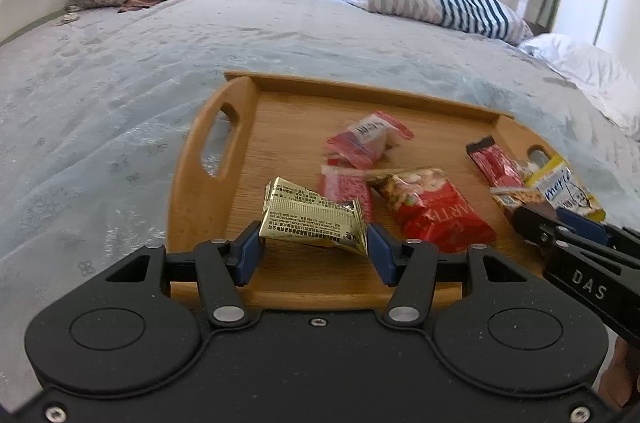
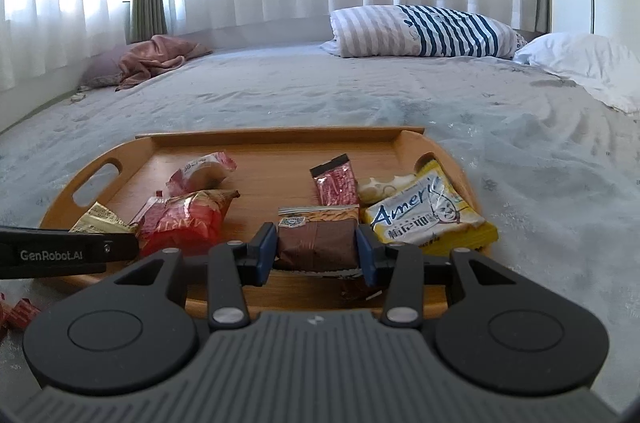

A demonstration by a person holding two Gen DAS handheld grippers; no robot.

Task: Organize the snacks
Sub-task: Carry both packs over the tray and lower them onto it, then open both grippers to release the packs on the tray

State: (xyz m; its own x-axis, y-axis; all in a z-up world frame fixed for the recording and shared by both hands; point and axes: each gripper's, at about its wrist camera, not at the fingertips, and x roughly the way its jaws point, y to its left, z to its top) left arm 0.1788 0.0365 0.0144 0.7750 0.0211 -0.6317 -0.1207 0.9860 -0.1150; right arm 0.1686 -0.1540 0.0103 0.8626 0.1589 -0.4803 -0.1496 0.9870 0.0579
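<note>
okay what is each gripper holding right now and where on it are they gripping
Left gripper clamps the gold snack packet across its near end. Right gripper clamps the brown snack packet by its two sides.

The small red-and-white plastic snack packet [image 1: 370,139] at the far middle of the wooden tray is smeared by blur, its print unreadable, and the red wrappers on the grey bedspread [image 2: 16,313] (lower left, right wrist view) are cropped by the edge.
</note>
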